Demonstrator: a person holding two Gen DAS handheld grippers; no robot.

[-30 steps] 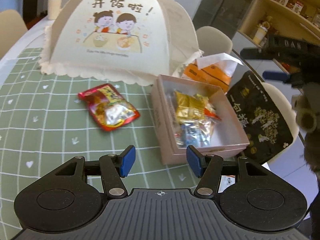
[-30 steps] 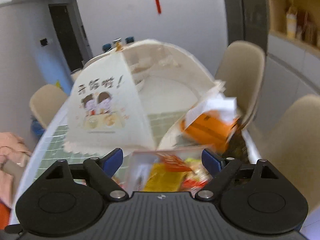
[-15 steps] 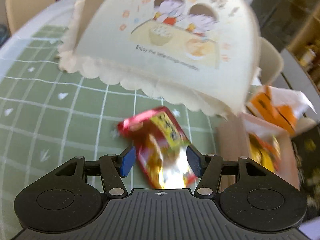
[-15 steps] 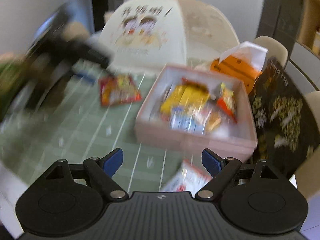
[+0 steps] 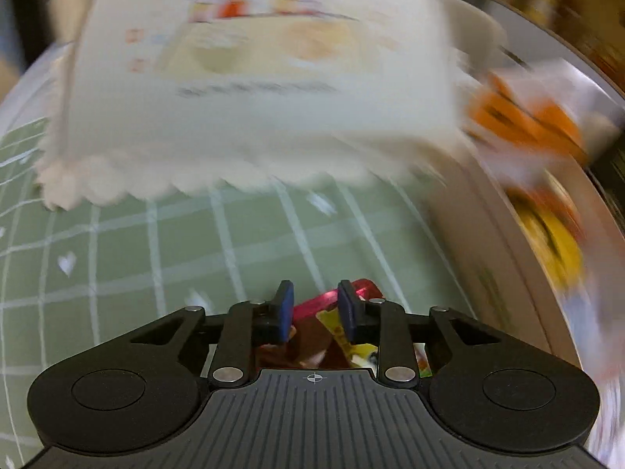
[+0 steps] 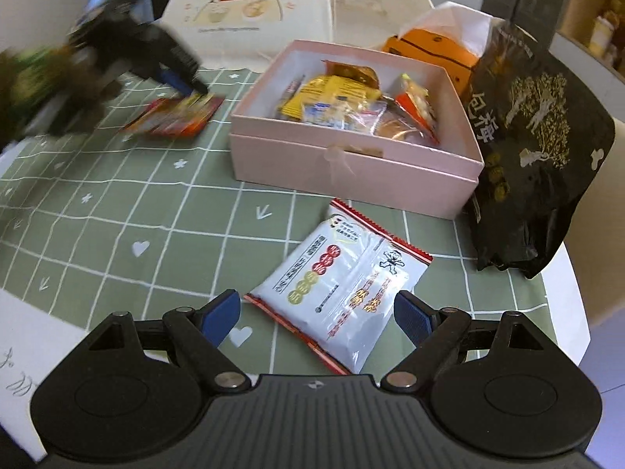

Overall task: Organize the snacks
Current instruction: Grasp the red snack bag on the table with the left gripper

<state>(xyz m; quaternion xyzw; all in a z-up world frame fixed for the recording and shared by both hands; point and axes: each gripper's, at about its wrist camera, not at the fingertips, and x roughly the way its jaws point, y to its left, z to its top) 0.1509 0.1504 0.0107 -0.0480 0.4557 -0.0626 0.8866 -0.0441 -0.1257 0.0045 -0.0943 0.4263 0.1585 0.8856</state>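
My left gripper has its blue pads closed in on the red snack packet, which fills the narrow gap between them; the view is motion-blurred. The right wrist view shows that same gripper at the packet's far edge on the green cloth. My right gripper is open and hovers just above a white snack packet that lies in front of the pink box. The box holds several snacks.
A cream food-cover tent stands behind the box and also shows in the left wrist view. An orange bag and a black bag lie right of the box. The table's edge runs near the right gripper.
My left gripper moved forward onto the red packet and closed its fingers on it. My right gripper dropped lower, toward the white packet.
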